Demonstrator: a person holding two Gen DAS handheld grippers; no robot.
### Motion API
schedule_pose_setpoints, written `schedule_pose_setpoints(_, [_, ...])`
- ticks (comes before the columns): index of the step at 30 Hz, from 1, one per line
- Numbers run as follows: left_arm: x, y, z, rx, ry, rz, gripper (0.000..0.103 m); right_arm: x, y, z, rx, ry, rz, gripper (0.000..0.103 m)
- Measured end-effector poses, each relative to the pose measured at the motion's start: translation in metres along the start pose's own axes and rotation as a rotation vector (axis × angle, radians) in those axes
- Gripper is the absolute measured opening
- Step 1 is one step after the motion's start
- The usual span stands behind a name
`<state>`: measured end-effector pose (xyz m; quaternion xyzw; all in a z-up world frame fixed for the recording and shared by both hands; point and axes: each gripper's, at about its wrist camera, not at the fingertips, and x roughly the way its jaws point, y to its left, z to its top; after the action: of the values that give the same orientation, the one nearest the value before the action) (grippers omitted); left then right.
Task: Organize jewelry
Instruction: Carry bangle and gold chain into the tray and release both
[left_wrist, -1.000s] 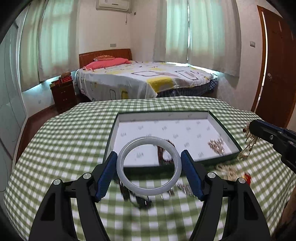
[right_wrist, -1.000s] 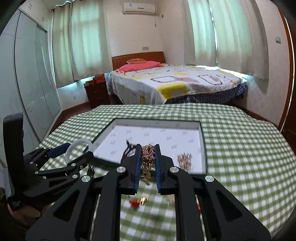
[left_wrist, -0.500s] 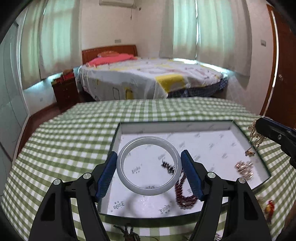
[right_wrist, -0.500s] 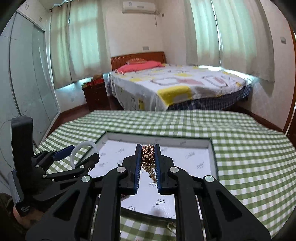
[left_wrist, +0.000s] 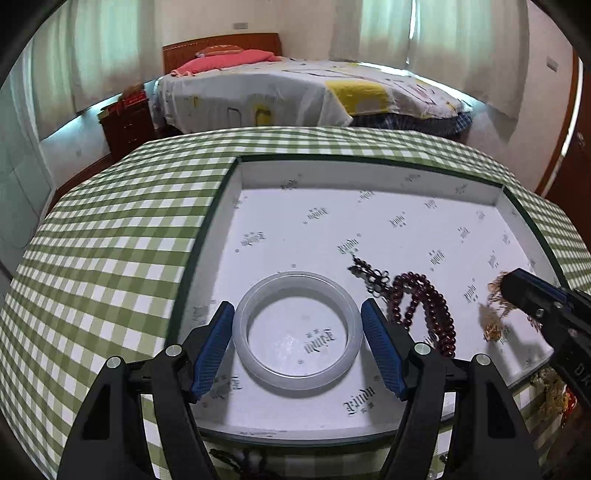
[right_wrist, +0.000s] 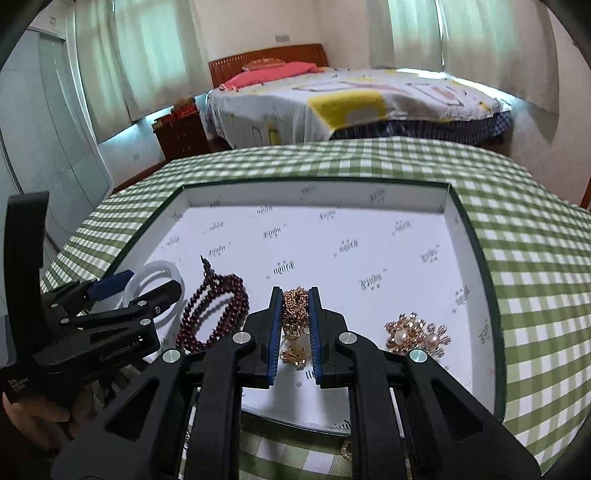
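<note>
Jewelry is being gathered into the white-lined tray (left_wrist: 229, 206) on the checked surface (left_wrist: 110, 229). A pale bangle (left_wrist: 297, 332) is spanned by the left hand-held gripper (left_wrist: 297, 345), low over the tray's near-left floor (contact with the lining cannot be told). A gold chain (right_wrist: 295, 306) is pinched in the right hand-held gripper (right_wrist: 295, 328), between the dark bead strand (right_wrist: 214, 314) and a pearl brooch (right_wrist: 415, 332). Each piece is best lowered until rested, then released clear of its neighbours.
</note>
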<state>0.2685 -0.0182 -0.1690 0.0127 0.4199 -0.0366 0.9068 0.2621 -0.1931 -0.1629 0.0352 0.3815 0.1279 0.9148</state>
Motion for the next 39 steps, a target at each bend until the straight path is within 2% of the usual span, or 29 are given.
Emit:
schedule_pose_setpoints(11, [0.003, -0.007, 0.001, 0.029, 0.026, 0.013, 0.07, 0.009, -0.006, -0.005, 0.019, 0.043, 0.0, 0.016])
schedule_pose_setpoints(15, [0.004, -0.01, 0.002, 0.035, 0.029, 0.005, 0.073, 0.008, -0.006, -0.005, 0.021, 0.039, -0.001, 0.03])
schedule_pose_setpoints(20, [0.003, -0.008, 0.003, 0.025, 0.022, -0.004, 0.074, 0.001, -0.007, -0.004, 0.021, 0.028, -0.003, 0.03])
schedule_pose_setpoints(25, [-0.008, -0.004, 0.004, -0.004, -0.013, -0.019, 0.075, -0.017, -0.006, -0.001, 0.017, -0.007, -0.007, 0.031])
schedule_pose_setpoints(31, [-0.041, -0.001, 0.008, -0.022, -0.106, -0.033, 0.076, -0.04, -0.002, -0.003, 0.019, -0.04, -0.017, 0.031])
schedule_pose_setpoints(36, [-0.071, 0.0, 0.0, -0.032, -0.187, -0.024, 0.076, -0.06, -0.001, -0.013, 0.027, -0.05, -0.019, 0.031])
schedule_pose_setpoints(39, [-0.084, 0.003, -0.008, -0.036, -0.209, -0.022, 0.076, -0.067, 0.001, -0.021, 0.028, -0.045, -0.018, 0.031])
